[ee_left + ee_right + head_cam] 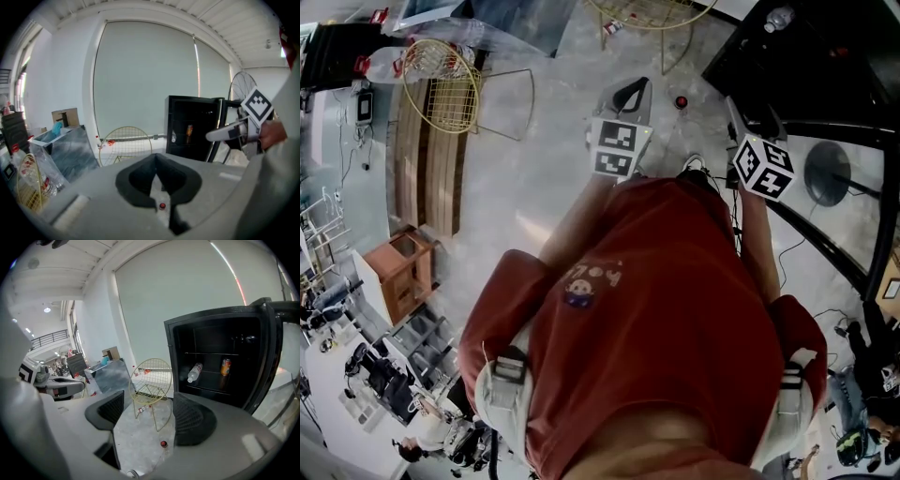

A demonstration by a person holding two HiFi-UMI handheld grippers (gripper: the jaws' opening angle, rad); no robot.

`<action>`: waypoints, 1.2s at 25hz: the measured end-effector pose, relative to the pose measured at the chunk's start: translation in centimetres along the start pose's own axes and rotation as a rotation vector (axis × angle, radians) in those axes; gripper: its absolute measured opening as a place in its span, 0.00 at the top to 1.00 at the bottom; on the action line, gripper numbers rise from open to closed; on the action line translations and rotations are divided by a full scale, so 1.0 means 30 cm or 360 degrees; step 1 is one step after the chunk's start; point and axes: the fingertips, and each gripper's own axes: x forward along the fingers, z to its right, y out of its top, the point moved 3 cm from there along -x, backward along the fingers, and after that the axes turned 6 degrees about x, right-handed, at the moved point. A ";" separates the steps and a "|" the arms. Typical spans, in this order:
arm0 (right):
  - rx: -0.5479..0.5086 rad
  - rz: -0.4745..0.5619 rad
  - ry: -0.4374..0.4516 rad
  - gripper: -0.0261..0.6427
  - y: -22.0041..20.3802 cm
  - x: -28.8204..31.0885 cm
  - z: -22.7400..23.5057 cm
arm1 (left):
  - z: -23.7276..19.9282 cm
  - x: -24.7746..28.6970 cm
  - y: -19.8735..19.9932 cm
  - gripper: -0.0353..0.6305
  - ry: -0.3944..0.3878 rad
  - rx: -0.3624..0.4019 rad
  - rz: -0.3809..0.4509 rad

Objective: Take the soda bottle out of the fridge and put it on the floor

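There are two hand-held grippers, and each carries one cube with black and white square markers, without any letters to read. The left hand-held gripper has its dark pads brought together at the tips, with nothing held between them. The right hand-held gripper has its jaws wide apart and is empty; between them only the grey floor and one yellow wire chair are seen.

One black fridge stands open in front of the right hand-held gripper. Inside it are one soda bottle and one orange can, on the same shelf, the can upright at the right and a little apart from the bottle. The bottle lies tilted, its cap end lower and toward the left. It is of clear plastic with a light label that has some red on it (the print is too small to read). Neither hand-held gripper touches it.

One small red thing lies on the floor near the chair.
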 end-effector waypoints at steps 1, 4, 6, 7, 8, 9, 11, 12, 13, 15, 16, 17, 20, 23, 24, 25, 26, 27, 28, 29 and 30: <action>0.0007 0.0000 0.0016 0.47 0.001 0.006 -0.008 | 0.001 0.002 -0.001 0.95 -0.0003 -0.0004 0.0001; -0.0018 0.0013 0.0039 0.48 0.008 0.014 -0.027 | 0.010 0.011 -0.002 0.95 -0.0011 -0.0005 0.0006; -0.0042 0.0023 0.0042 0.55 0.011 0.006 -0.037 | 0.017 0.009 0.003 0.95 -0.0015 0.0002 0.0009; -0.0051 0.0025 0.0045 0.57 0.011 0.001 -0.042 | 0.020 0.006 0.007 0.95 -0.0016 0.0005 0.0012; -0.0060 0.0026 0.0051 0.57 0.011 -0.004 -0.046 | 0.023 0.002 0.011 0.95 -0.0018 0.0008 0.0016; -0.0070 0.0027 0.0059 0.57 0.010 -0.009 -0.051 | 0.025 -0.002 0.015 0.95 -0.0018 0.0011 0.0021; -0.0088 0.0032 0.0068 0.63 0.009 -0.017 -0.058 | 0.029 -0.011 0.022 0.95 -0.0022 0.0015 0.0031; -0.0094 0.0036 0.0072 0.64 0.009 -0.020 -0.061 | 0.031 -0.014 0.026 0.95 -0.0026 0.0018 0.0037; -0.0099 0.0041 0.0076 0.66 0.009 -0.024 -0.064 | 0.034 -0.018 0.030 0.95 -0.0029 0.0021 0.0042; -0.0102 0.0057 0.0081 0.73 0.011 -0.036 -0.067 | 0.043 -0.023 0.038 0.95 -0.0034 0.0029 0.0052; -0.0105 0.0065 0.0083 0.78 0.011 -0.042 -0.068 | 0.048 -0.025 0.042 0.95 -0.0036 0.0033 0.0057; -0.0110 0.0073 0.0085 0.81 0.012 -0.048 -0.070 | 0.052 -0.028 0.046 0.95 -0.0039 0.0037 0.0061; -0.0141 0.0102 0.0085 0.90 0.016 -0.064 -0.078 | 0.062 -0.032 0.057 0.95 -0.0047 0.0047 0.0076; -0.0158 0.0144 0.0083 0.96 0.020 -0.093 -0.075 | 0.080 -0.034 0.065 0.95 -0.0058 0.0052 0.0096; -0.0162 0.0156 0.0077 0.96 0.022 -0.104 -0.077 | 0.083 -0.039 0.068 0.95 -0.0064 0.0055 0.0101; -0.0171 0.0165 0.0067 0.96 0.023 -0.113 -0.083 | 0.083 -0.047 0.070 0.95 -0.0067 0.0061 0.0105; -0.0183 0.0170 0.0057 0.96 0.025 -0.119 -0.089 | 0.080 -0.056 0.073 0.95 -0.0068 0.0066 0.0109; -0.0191 0.0171 0.0048 0.96 0.025 -0.124 -0.092 | 0.080 -0.063 0.075 0.95 -0.0067 0.0070 0.0113; -0.0190 0.0171 0.0043 0.96 0.025 -0.129 -0.091 | 0.082 -0.066 0.076 0.95 -0.0068 0.0072 0.0116; -0.0179 0.0173 0.0039 0.96 0.024 -0.133 -0.088 | 0.085 -0.068 0.075 0.95 -0.0070 0.0073 0.0117; -0.0167 0.0176 0.0037 0.96 0.023 -0.136 -0.086 | 0.086 -0.069 0.074 0.95 -0.0071 0.0075 0.0118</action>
